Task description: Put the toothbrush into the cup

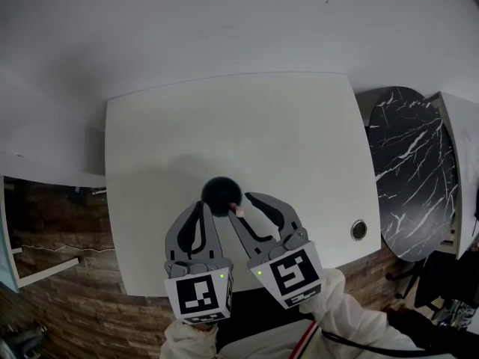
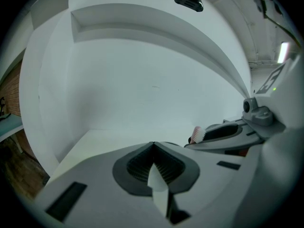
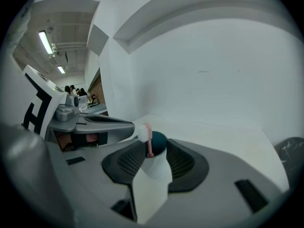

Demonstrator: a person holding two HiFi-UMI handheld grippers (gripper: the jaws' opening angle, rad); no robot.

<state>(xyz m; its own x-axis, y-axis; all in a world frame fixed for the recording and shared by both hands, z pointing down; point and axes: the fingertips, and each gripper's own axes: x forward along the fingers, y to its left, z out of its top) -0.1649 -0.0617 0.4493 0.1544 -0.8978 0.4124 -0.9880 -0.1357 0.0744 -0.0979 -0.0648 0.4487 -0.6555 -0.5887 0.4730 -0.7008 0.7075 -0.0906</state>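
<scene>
Tipping the cup (image 1: 220,194) is the chief risk, I judge. The right tool (image 3: 154,151) stands spread, with the toothbrush (image 3: 145,133) unpinched between its tips, bristles up, right at the cup's near rim. A careless pull back could snag the pink neck and drag brush or cup over. Whether the handle already sits inside the cup I cannot tell; if it does not, the brush could drop onto the white surface (image 1: 299,140). The left tool (image 2: 153,145), pressed together on nothing, lies just beside the cup and could nudge it. Counted: one toothbrush, one cup, two tools, one surface.
</scene>
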